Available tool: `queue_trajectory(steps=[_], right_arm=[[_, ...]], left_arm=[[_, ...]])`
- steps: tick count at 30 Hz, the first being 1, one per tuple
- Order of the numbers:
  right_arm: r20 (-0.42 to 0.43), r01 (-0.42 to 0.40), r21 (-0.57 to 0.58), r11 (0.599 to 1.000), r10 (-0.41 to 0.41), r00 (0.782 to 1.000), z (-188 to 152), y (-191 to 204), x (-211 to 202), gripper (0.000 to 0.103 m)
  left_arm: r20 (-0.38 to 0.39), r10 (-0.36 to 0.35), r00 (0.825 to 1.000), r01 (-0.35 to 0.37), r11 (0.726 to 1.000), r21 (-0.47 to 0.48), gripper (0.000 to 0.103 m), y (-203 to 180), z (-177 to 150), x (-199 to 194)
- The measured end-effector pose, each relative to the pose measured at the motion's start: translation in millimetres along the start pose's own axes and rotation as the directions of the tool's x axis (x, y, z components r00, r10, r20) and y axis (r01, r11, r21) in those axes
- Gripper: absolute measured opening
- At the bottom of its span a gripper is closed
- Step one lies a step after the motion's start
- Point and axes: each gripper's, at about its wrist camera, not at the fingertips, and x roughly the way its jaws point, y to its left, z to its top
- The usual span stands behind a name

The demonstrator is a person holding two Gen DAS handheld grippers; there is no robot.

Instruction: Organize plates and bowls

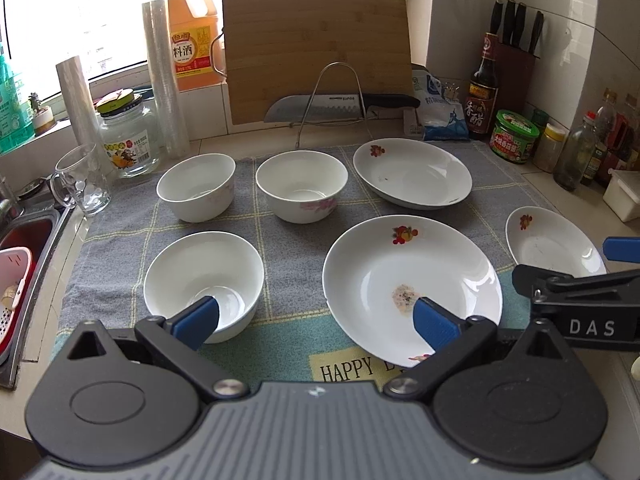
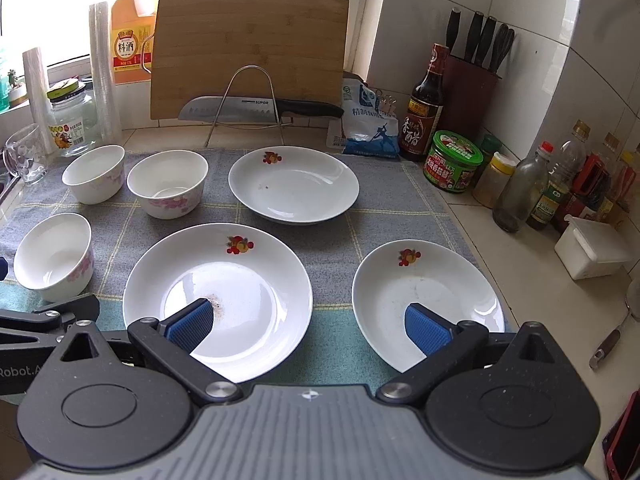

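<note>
Three white bowls and three white plates with fruit prints lie on a grey checked cloth [image 1: 276, 224]. In the left wrist view, the near bowl [image 1: 204, 276] is front left, two bowls [image 1: 196, 186] [image 1: 301, 184] stand behind, the big plate [image 1: 412, 284] is in the middle, one plate [image 1: 412, 174] lies behind it and one [image 1: 554, 242] at right. My left gripper [image 1: 316, 318] is open and empty above the cloth's near edge. My right gripper [image 2: 308, 322] is open and empty, between the big plate [image 2: 218, 300] and the right plate [image 2: 428, 300].
A cutting board [image 1: 316, 48] and a knife on a wire rack [image 1: 336, 106] stand at the back. Jars and sauce bottles [image 2: 452, 160] line the right wall. A glass mug [image 1: 84, 180] and a sink [image 1: 24, 236] are at left. A white box [image 2: 592, 254] sits at right.
</note>
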Motion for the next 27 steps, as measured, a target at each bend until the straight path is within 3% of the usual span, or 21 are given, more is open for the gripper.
queue_trajectory(steps=[5, 11, 16, 20, 27], right_arm=[[0.022, 0.011, 0.011, 1.000, -0.012, 1.000, -5.7, -11.3, -3.0, 0.103], [0.032, 0.072, 0.031, 0.997, -0.073, 0.997, -17.4, -46.0, -3.5, 0.103], [0.019, 0.091, 0.043, 0.995, -0.092, 0.996, -33.7, -77.7, 8.5, 0.103], [0.003, 0.056, 0.054, 0.997, -0.056, 0.998, -47.8, -101.4, 23.8, 0.103], [-0.049, -0.049, 0.065, 0.997, 0.052, 0.997, -72.0, -129.5, 57.8, 0.103]], left_arm=[[0.024, -0.066, 0.998, 0.064, 0.996, 0.061, 0.102, -1.9, 3.8, 4.5], [0.078, -0.103, 0.992, 0.093, 0.988, 0.119, 0.102, -11.4, 13.4, 8.9], [0.063, -0.143, 0.988, 0.132, 0.980, 0.146, 0.102, -23.8, 22.7, 20.1], [0.029, -0.187, 0.982, 0.181, 0.971, 0.157, 0.102, -39.4, 28.7, 31.5], [0.015, -0.173, 0.985, 0.167, 0.967, 0.193, 0.102, -74.2, 40.0, 52.2]])
